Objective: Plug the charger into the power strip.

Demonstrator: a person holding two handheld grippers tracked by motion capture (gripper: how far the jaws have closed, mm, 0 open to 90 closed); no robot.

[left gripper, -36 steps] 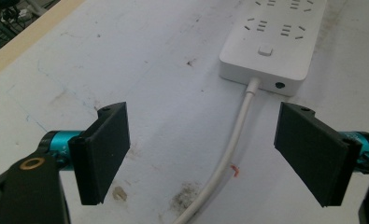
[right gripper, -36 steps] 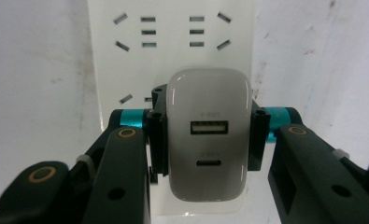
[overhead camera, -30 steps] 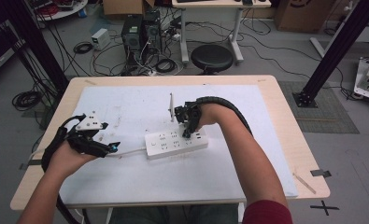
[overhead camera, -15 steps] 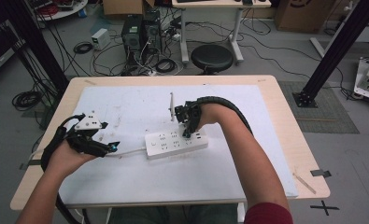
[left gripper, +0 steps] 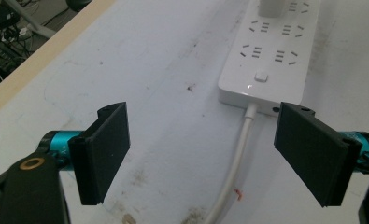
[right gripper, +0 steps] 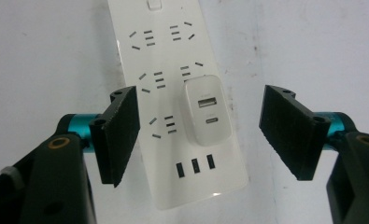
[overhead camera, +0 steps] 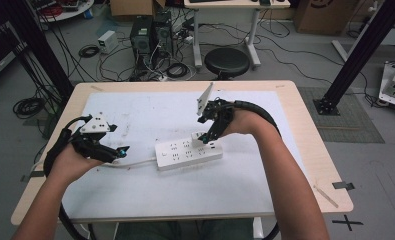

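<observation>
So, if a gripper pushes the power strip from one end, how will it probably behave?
The power strip looks like a rigid, flat plastic bar, so it would likely slide on the smooth table rather than tip or roll. Its cable looks soft and may drag, perhaps turning the strip slightly. The charger plugged into it stands up and could catch on a gripper.

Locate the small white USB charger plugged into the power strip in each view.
High view: small white USB charger mid-table, below the right gripper.
Left gripper view: top edge, its lower part showing.
Right gripper view: centre, between the open jaws.
Shared landmark: the white power strip.
</observation>
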